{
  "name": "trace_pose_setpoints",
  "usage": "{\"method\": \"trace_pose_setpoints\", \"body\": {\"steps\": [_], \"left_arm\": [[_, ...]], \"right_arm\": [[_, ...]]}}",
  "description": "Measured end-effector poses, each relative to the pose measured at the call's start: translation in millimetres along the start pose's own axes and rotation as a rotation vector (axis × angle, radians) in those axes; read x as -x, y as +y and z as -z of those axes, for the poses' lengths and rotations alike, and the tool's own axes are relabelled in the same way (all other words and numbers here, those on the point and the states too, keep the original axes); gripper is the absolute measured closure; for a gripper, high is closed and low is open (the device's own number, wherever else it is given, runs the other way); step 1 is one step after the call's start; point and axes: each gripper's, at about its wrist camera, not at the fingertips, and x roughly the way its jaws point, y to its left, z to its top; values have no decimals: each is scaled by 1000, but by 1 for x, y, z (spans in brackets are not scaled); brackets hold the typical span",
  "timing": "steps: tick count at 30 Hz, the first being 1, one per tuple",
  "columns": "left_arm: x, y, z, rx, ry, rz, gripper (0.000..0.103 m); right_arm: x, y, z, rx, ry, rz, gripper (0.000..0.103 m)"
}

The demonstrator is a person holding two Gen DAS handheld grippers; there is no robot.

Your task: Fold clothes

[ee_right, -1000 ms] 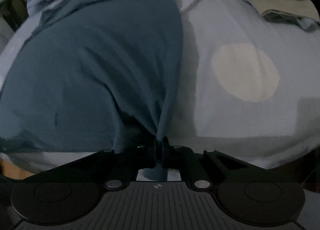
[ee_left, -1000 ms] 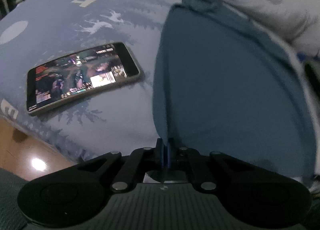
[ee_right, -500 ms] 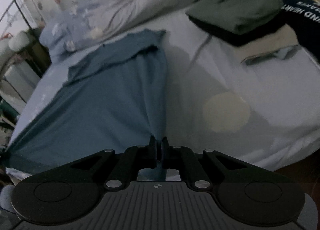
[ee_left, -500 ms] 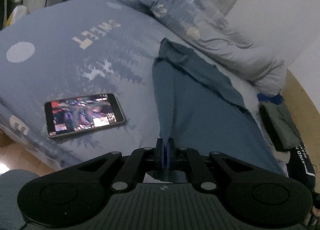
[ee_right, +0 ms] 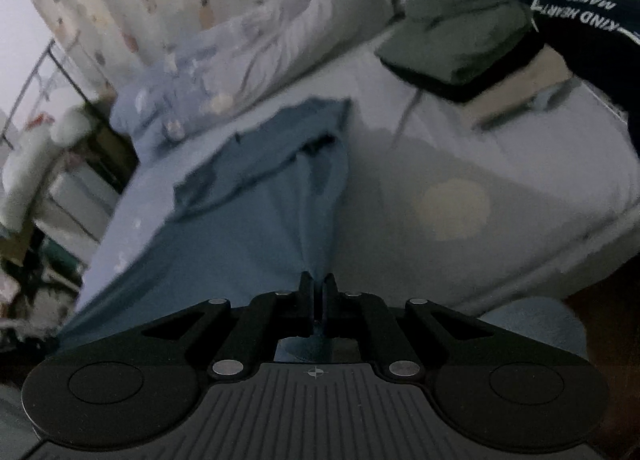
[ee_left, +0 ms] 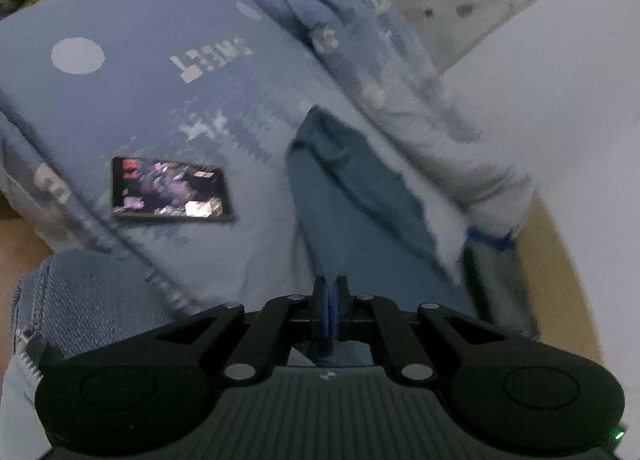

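Blue garment pinched at both near corners.
The left gripper (ee_left: 330, 284) and right gripper (ee_right: 318, 280) each clamp the blue garment (ee_right: 260, 220) above the bed (ee_left: 160, 100).

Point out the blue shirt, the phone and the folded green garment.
blue shirt (ee_right: 256, 220): right wrist view, its mid panel.
phone (ee_left: 170, 190): left wrist view, its lit screen.
folded green garment (ee_right: 456, 40): right wrist view, its top face.

You hold soft, matt blue cloth, the blue garment (ee_right: 256, 220), over a smooth printed cotton bedsheet (ee_left: 140, 108). Your left gripper (ee_left: 330, 290) and right gripper (ee_right: 318, 286) are matt black plastic with shiny metal pins. The phone (ee_left: 172, 189) has a glossy glass screen.
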Motion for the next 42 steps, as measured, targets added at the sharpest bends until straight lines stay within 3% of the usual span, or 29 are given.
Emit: {"method": "trace_pose_setpoints", "body": {"steps": [6, 11, 17, 25, 34, 42], "left_arm": [[-15, -11, -48, 82, -98, 61, 96], [-52, -41, -94, 89, -168, 116, 96], [-123, -74, -146, 65, -217, 118, 96], [-251, -87, -212, 66, -240, 43, 96], [-387, -74, -255, 78, -208, -65, 96], [-477, -45, -260, 70, -152, -182, 96]], "right_arm": [[-10, 1, -64, -19, -109, -55, 98], [-47, 10, -136, 0, -174, -104, 98], [-120, 18, -215, -19, -227, -132, 98], [-248, 22, -301, -2, -232, -102, 98], [-395, 6, -349, -4, -172, -21, 98], [-511, -17, -349, 17, -50, 66, 98]]}}
